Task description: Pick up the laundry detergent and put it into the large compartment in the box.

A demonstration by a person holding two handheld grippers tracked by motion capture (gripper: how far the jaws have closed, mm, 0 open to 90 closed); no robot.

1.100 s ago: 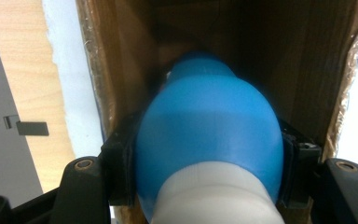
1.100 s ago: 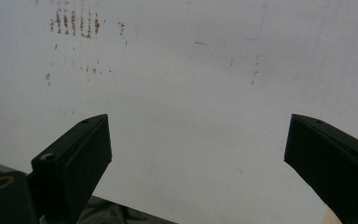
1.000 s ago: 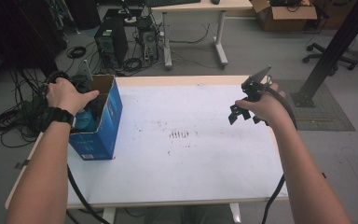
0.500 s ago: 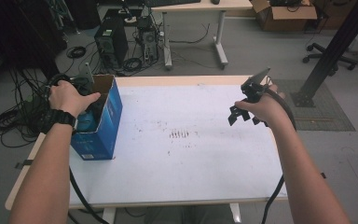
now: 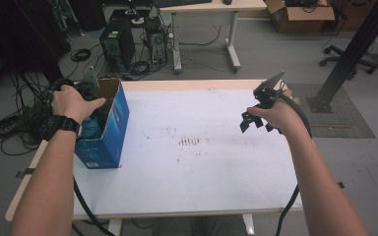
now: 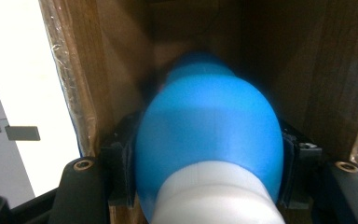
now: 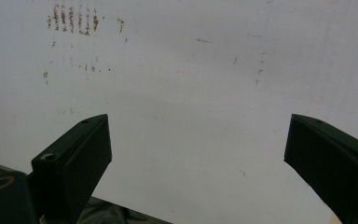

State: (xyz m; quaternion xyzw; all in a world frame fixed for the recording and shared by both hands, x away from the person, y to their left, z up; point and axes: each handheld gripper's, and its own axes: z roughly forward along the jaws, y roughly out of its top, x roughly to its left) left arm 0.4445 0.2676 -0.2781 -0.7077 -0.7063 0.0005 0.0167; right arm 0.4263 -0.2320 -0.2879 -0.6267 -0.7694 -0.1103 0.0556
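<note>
High view: my left gripper (image 5: 86,91) reaches down into the open top of the blue cardboard box (image 5: 109,132), which stands at the left edge of the white table (image 5: 202,172); my right gripper (image 5: 256,118) hovers over the table well to the right of the box. Left gripper view: my jaws are clamped on either flank of a blue bottle with a white cap (image 6: 209,149), inside the box's brown walls. Its long axis runs along my jaws, cap end toward the camera, rounded blue end pointing deeper into the box. I judge the grasp made, but the bottle not yet clear of the box. Right gripper view: my jaws stand wide apart, empty, above the bare, faintly stained tabletop.
</note>
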